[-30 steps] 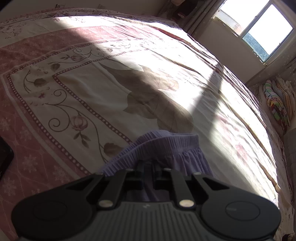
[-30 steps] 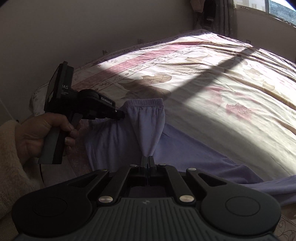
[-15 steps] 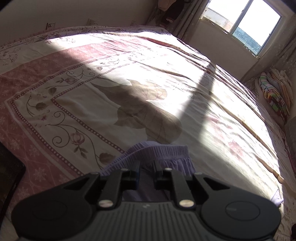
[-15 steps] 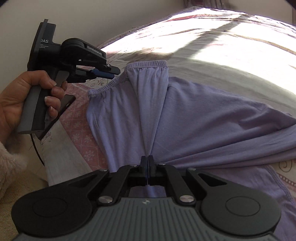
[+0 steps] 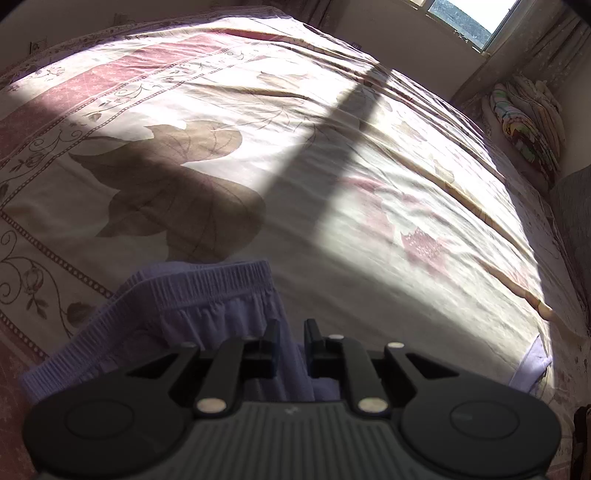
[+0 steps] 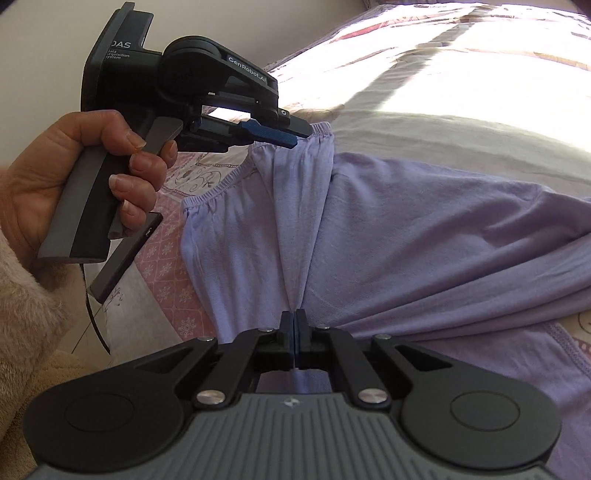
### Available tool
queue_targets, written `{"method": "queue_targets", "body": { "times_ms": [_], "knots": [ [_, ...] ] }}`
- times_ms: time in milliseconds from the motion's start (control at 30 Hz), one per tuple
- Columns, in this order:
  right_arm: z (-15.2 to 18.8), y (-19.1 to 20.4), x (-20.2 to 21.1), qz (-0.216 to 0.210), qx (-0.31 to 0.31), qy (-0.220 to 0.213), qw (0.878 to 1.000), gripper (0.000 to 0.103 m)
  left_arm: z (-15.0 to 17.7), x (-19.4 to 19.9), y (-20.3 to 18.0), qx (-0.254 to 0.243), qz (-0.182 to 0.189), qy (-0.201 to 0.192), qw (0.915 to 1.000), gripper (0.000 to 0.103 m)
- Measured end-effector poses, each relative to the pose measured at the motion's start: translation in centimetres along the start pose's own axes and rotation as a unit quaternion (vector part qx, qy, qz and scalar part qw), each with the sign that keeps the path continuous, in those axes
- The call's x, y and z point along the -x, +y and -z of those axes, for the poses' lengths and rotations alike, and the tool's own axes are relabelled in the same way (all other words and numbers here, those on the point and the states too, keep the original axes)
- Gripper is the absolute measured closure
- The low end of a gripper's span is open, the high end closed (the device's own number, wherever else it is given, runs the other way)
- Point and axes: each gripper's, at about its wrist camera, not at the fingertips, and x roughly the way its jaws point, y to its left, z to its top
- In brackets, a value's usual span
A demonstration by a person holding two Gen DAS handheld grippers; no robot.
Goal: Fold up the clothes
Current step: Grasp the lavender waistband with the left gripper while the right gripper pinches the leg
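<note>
Here we look at a pair of lilac trousers (image 6: 388, 229) lying spread across a bed (image 5: 332, 155), the elastic waistband (image 5: 207, 284) toward the bed's near side and the legs running off to the right. Our right gripper (image 6: 294, 325) has its two fingers pressed together on a pinch of the lilac cloth, and folds fan out from that pinch toward the waistband. Our left gripper (image 5: 288, 332) hovers just over the waistband with a gap between its fingers and nothing held; from the right wrist view we see it from the side, our hand (image 6: 92, 177) wrapped around its grey handle, a fuzzy beige sleeve (image 6: 22, 317) below. A dark flat phone-like slab (image 6: 125, 254) lies on the bed's edge just beneath that hand. The floral bedspread is half in bright sun, crossed by a dark shadow band. Beyond the bed's far side, folded colourful bedding (image 5: 524, 125) is stacked under a window (image 5: 469, 18).
</note>
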Motion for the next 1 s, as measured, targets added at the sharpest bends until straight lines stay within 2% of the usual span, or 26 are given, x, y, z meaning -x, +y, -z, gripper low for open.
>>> {"method": "queue_targets", "body": {
  "times_ms": [33,200,400,600,633,667,767,1000],
  "knots": [
    [-0.1,0.0,-0.1,-0.001,0.001,0.000,1.000,0.103,-0.5,-0.6,-0.7,-0.005,-0.008,0.005,0.9999,0.091],
    [-0.2,-0.3,-0.3,-0.009,-0.008,-0.001,1.000,0.103,-2.2,-3.4,-3.0,-0.037,-0.092,0.024,0.9948,0.091],
    [-0.1,-0.6,-0.2,-0.017,-0.017,0.001,1.000,0.103,-2.4,-5.1,-3.6,-0.034,-0.133,0.035,0.9899,0.090],
    [-0.2,-0.5,-0.2,-0.016,-0.017,0.002,1.000,0.103,-2.0,-5.3,-4.1,-0.035,-0.174,0.024,0.9838,0.091],
    [-0.2,-0.5,-0.2,-0.015,-0.018,0.002,1.000,0.103,-1.9,-5.3,-4.2,-0.034,-0.180,0.022,0.9828,0.092],
    [-0.2,-0.5,-0.1,-0.015,-0.018,0.002,1.000,0.103,-1.8,-5.3,-4.3,-0.034,-0.187,0.020,0.9817,0.102],
    [-0.2,-0.4,-0.1,-0.014,-0.019,0.004,1.000,0.103,-1.6,-4.7,-3.9,-0.023,-0.181,0.009,0.9832,0.103],
    [-0.2,-0.2,0.1,-0.009,-0.017,0.005,1.000,0.099,-1.2,0.1,-2.0,0.016,-0.130,-0.046,0.9904,0.103]
  ]
}}
